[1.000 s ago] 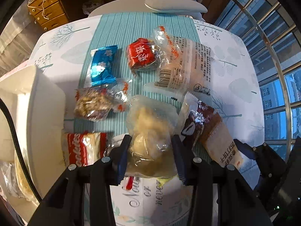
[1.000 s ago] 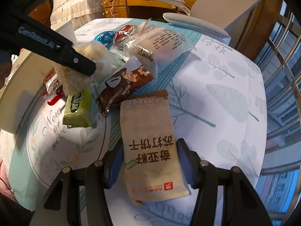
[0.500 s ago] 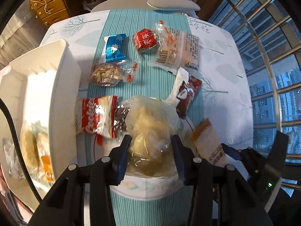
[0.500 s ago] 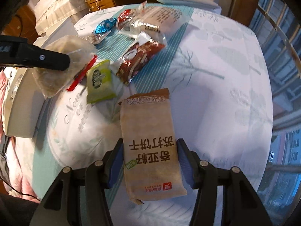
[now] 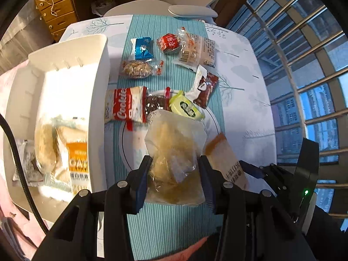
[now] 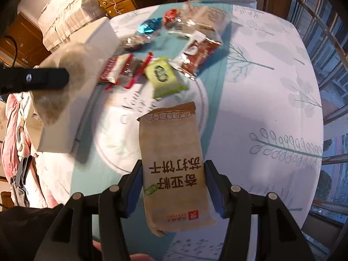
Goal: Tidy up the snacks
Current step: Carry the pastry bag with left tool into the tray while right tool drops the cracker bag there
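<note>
My left gripper (image 5: 175, 165) is shut on a clear bag of pale pastry (image 5: 176, 143), held above the table. To its left lies the white storage box (image 5: 102, 82), with a few wrapped snacks (image 5: 63, 152) in its near end. My right gripper (image 6: 173, 180) is shut on a tan cracker packet (image 6: 171, 158) with dark lettering, also lifted off the table; the same packet (image 5: 226, 156) shows at the right of the left wrist view. In the right wrist view the left gripper's finger (image 6: 34, 79) and its bag (image 6: 58, 87) hang blurred over the box (image 6: 95, 50).
Loose on the teal-striped tablecloth (image 5: 167, 80) lie a red Cookie pack (image 5: 125, 105), a green packet (image 5: 187, 107), a brown packet (image 5: 205, 88), a nut bar (image 5: 139, 68), a blue packet (image 5: 141, 46), a red sweet (image 5: 169, 43) and a clear bread bag (image 5: 198, 50). Window bars (image 5: 304, 43) stand at right.
Both grippers rose and pulled back with their packets, so the table looks farther off. The left one shifted toward the white box, whose inside now shows. The right wrist rolled.
</note>
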`<action>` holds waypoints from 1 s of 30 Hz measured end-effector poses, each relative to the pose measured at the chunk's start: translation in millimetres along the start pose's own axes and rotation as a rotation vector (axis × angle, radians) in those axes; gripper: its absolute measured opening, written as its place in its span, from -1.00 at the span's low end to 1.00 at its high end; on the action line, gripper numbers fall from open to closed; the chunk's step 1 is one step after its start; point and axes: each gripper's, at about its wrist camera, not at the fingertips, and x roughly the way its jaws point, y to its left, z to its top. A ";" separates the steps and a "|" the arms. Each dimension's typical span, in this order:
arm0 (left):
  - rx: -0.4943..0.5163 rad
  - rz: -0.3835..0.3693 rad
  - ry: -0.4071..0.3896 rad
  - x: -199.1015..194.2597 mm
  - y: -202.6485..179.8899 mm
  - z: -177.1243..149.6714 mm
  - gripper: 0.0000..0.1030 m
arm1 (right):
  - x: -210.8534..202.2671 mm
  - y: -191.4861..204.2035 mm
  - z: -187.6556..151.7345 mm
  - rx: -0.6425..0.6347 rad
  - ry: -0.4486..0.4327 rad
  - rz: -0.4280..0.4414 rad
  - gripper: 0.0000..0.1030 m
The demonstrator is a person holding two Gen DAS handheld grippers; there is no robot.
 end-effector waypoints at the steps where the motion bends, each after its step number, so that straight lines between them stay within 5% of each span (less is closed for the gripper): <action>1: 0.002 -0.014 -0.002 -1.7 2.9 -3.6 -0.18 | -0.6 4.0 3.7 0.002 -0.011 0.001 0.07; 17: 0.086 -0.131 -0.097 -58.7 77.2 -49.6 -0.18 | -35.9 95.9 4.0 0.089 -0.167 0.022 0.07; 30: 0.088 -0.143 -0.195 -102.8 166.9 -58.8 -0.18 | -39.0 184.6 18.1 0.074 -0.271 0.073 0.07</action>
